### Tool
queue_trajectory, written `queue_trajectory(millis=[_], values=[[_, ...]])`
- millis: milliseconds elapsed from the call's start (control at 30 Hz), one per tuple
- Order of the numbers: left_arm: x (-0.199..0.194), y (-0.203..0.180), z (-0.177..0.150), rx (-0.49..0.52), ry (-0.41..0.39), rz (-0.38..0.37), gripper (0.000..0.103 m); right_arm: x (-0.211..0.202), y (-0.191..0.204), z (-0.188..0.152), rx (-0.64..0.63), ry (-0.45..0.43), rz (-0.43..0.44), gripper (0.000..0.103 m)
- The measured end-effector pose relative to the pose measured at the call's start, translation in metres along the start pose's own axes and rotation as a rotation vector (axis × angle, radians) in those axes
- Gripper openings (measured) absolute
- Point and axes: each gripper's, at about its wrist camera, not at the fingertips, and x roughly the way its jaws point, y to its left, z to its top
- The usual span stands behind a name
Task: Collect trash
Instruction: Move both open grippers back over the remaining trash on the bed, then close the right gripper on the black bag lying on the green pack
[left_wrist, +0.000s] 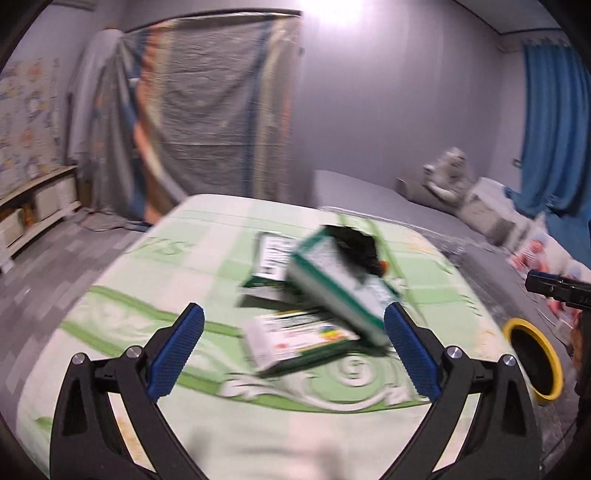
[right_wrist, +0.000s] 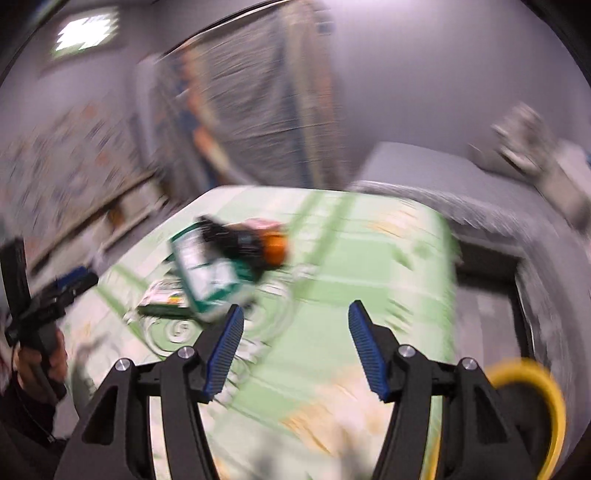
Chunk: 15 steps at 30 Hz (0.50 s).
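Trash lies in a loose heap near the middle of a green-and-white patterned table (left_wrist: 155, 258): a tall green-and-white carton (left_wrist: 340, 284) tipped on its side, a flat box with a colourful label (left_wrist: 299, 341) just in front of it, another flat green-edged box (left_wrist: 269, 262) behind, and a crumpled black wrapper (left_wrist: 356, 242) with an orange bit resting on top of the carton. All of it is blurred, so the printing cannot be read.

The left gripper (left_wrist: 293, 350) hangs just short of the heap with its blue pads spread wide; the colourful box and the carton's lower end show in the gap between the pads, but neither pad presses on them. The right gripper (right_wrist: 295, 350) stands over bare tablecloth to the right of the heap, its jaws partly apart with nothing between them.

A yellow-rimmed bin (left_wrist: 535, 358) with a dark inside sits at the table's right edge. Beyond are a grey bed (left_wrist: 388, 199), a blue curtain (left_wrist: 554, 122) and a draped sheet (left_wrist: 214, 110) on the far wall.
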Motion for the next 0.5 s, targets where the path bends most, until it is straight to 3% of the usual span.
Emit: queue_trajectory(millis=[67, 200, 500], values=[[-0.001, 0.018, -0.003, -0.018, 0.006, 0.036, 0.094, 0.031, 0.032, 0.022, -0.084, 0.043, 0.019, 0.056], [0.004, 0.033, -0.009, -0.062, 0.039, 0.015, 0.094, 0.093, 0.079, 0.054, -0.193, 0.113, 0.032, 0.056], [0.028, 0.033, -0.020, -0.022, 0.100, -0.029, 0.094, 0.171, 0.112, 0.091, -0.241, 0.186, 0.024, 0.056]])
